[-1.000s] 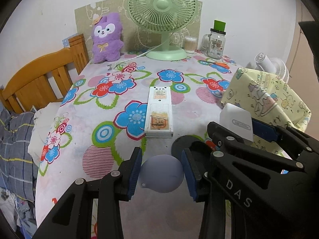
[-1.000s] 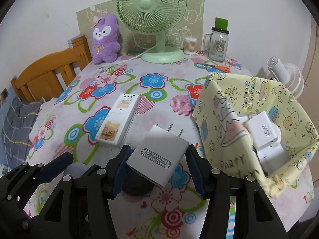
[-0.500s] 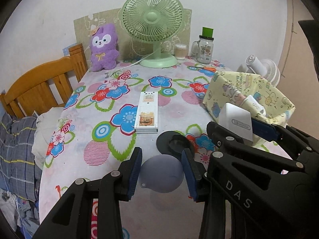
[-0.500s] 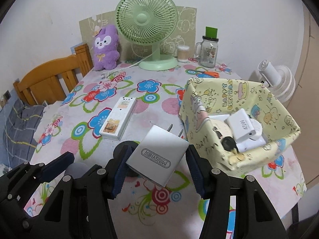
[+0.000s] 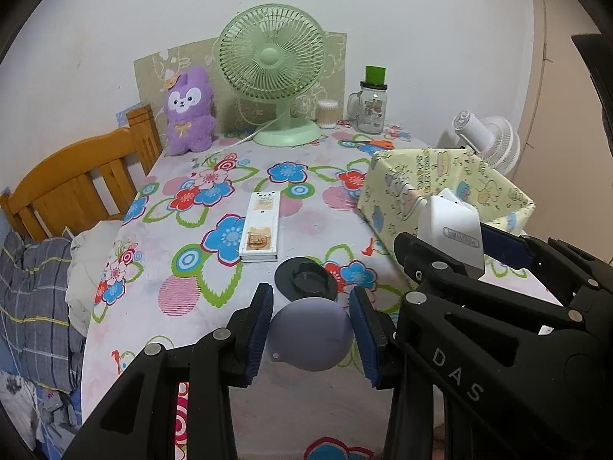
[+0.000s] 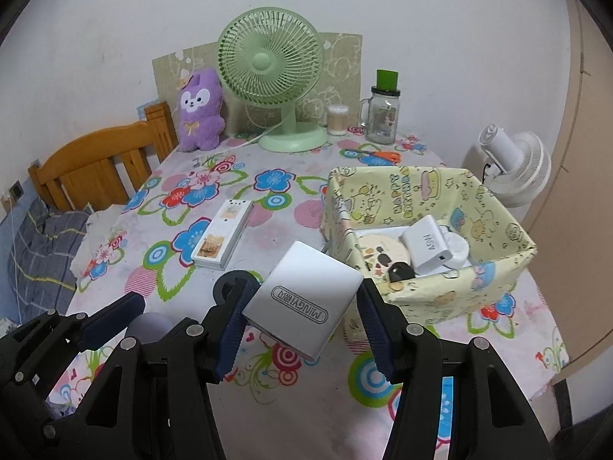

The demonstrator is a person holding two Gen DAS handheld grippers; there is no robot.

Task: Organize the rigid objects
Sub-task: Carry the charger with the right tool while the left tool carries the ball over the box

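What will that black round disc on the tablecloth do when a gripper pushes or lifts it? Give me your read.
The black round disc lies flat and low on the tablecloth, so it will likely slide rather than tip. It looks like rigid plastic, probably light. Its thin edge gives jaws little to catch; the raised ring in its middle seems the better hold. Stood on edge, it could roll.

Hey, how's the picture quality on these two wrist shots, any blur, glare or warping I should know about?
Left wrist view: heavy fisheye bending, dark corners, soft even light; the lilac ball close to the lens looks slightly soft, while the fan is sharp. Right wrist view: same warping; the charger is sharp, its label readable, with only mild sheen; no motion blur; soft shadows lie under the basket.
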